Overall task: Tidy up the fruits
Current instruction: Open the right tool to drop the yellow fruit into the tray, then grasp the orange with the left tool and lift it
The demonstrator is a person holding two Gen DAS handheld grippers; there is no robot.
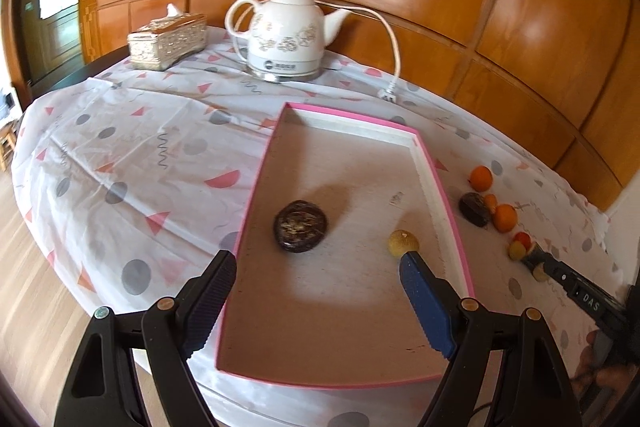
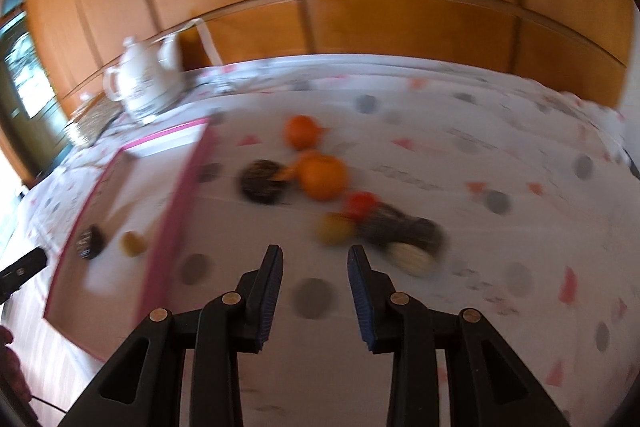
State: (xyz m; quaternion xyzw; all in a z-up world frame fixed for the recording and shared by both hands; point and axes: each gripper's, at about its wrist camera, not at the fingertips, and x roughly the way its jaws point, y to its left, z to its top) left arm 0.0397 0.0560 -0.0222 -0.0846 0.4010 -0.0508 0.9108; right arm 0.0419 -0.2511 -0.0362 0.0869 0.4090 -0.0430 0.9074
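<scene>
A tissue box stood at the far left of the table, which was covered with a white cloth printed with grey dots and pink triangles. Beside it sat a white kettle with a floral pattern, its cord looping to an unplugged plug lying on the cloth.

In front of the kettle lay a shallow pink-edged box, open at the top. Inside it, a dark round fruit rested left of centre, and a small yellowish fruit lay nearer the right wall. The left gripper hovered over the near end of the box with its fingers spread wide and nothing between them; the tip of its blue finger stood just in front of the yellowish fruit.

To the right of the box, outside it on the cloth, lay the other fruits: an orange farthest back, another dark round fruit, a small orange piece touching a larger orange, then a small red fruit and a yellow one beside a dark object and a pale fruit, all blurred.

The right gripper hung above the bare cloth just in front of that cluster, its fingers drawn fairly near each other yet parted, with nothing between them.
</scene>
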